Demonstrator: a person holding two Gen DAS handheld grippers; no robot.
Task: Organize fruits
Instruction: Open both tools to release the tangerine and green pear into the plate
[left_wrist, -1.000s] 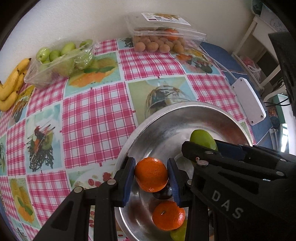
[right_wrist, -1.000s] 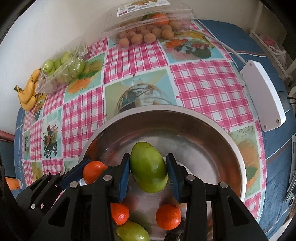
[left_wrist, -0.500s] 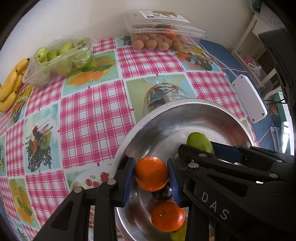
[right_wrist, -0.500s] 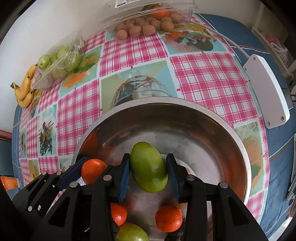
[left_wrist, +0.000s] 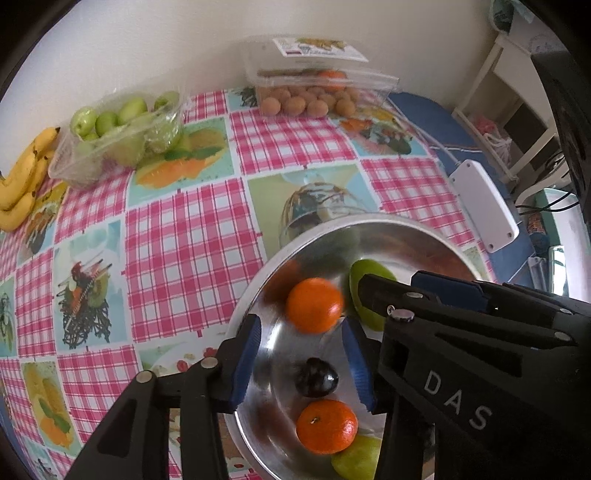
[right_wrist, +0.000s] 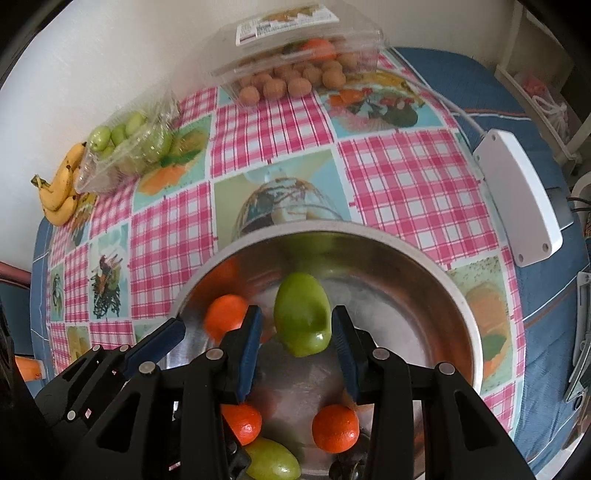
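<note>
A steel bowl stands on the checked cloth under both grippers. My left gripper is opening. The orange it held is blurred and lies past its blue pads, free of them. A second orange, a dark plum and a green fruit lie lower in the bowl. In the right wrist view my right gripper hangs over the bowl. The green mango has slid toward the fingertips. A gap shows between it and the left pad.
Along the wall are bananas, a clear tub of small green fruits and a clear lidded box of round brown fruits. A white power strip lies on the blue cloth right of the bowl.
The left jaws have spread and the orange has dropped forward out of them into the bowl. The mango has slipped away from the right pads. Neither hand has moved much.
</note>
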